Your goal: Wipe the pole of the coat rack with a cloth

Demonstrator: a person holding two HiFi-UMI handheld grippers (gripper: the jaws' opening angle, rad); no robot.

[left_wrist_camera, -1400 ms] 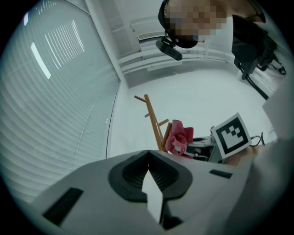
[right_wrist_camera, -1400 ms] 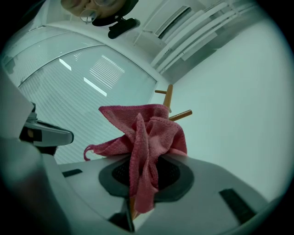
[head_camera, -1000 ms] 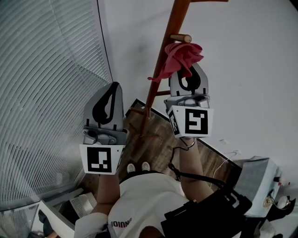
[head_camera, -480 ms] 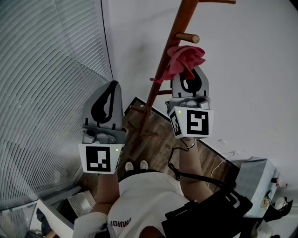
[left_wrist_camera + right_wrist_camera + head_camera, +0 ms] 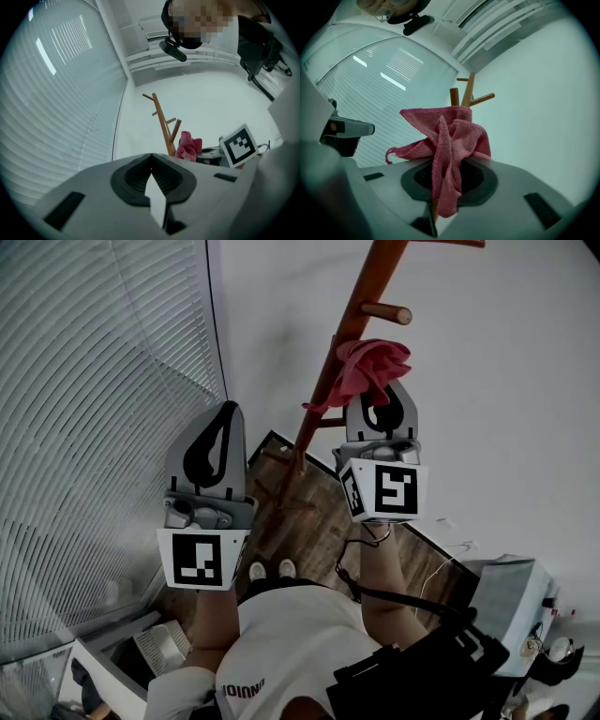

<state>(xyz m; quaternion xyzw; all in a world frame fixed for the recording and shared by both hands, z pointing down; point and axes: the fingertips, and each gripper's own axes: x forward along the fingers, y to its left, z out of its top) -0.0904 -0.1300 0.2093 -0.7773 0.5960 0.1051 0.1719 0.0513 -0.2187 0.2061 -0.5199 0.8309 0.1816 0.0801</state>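
Blinds with white slats (image 5: 94, 427) fill the left side of the head view, and a plain white wall (image 5: 506, 409) fills the right; the two meet in a corner above a dark wooden floor (image 5: 314, 531). A person in a white shirt (image 5: 291, 643) stands there and holds both claws out in front. From the floor near the corner rises a reddish-brown wooden coat rack, its slanted pole (image 5: 360, 298) running up and out of the top of the picture. The left claw (image 5: 225, 413) is well apart from the pole on its left, its jaws pressed together at the tips with nothing between them (image 5: 151, 157). The right claw (image 5: 380, 395) is up beside the pole, its jaws pinching a crumpled pink cloth (image 5: 370, 367). The cloth bunches out above the jaw tips (image 5: 450, 136) and lies against the right side of the pole, seemingly touching it, with one loose corner trailing to the left. A short wooden peg (image 5: 386, 311) sticks out of the pole just above the cloth.
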